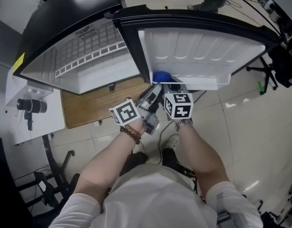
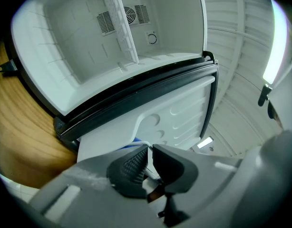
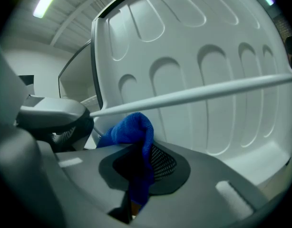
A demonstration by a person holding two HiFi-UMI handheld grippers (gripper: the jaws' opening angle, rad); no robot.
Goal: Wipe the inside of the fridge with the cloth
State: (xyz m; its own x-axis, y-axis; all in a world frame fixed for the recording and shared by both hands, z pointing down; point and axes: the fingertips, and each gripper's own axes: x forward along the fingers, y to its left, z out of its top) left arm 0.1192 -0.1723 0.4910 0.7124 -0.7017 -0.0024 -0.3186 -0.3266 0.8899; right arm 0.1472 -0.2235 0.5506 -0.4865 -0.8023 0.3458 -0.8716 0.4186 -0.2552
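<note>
The small fridge [image 1: 89, 51] stands open, its white inside bare, with a vent [image 2: 122, 18] on the back wall. Its door [image 1: 198, 51] swings out to the right. My right gripper [image 1: 169, 83] is shut on a blue cloth [image 3: 131, 132], which bunches up above the jaws right against the door's inner lining [image 3: 208, 46], just under the white rail [image 3: 208, 91]. The cloth [image 1: 160, 76] shows at the door's lower edge. My left gripper [image 2: 150, 151] is beside it, jaws almost together on the thin end of that rail [image 2: 145, 145].
The fridge stands on a wooden board [image 1: 89, 106] on a tiled floor. At the left, a white table [image 1: 46, 118] carries a black camera [image 1: 32, 106]. A black stand [image 1: 265, 75] is right of the door. The person's shoes [image 1: 172, 141] are below the grippers.
</note>
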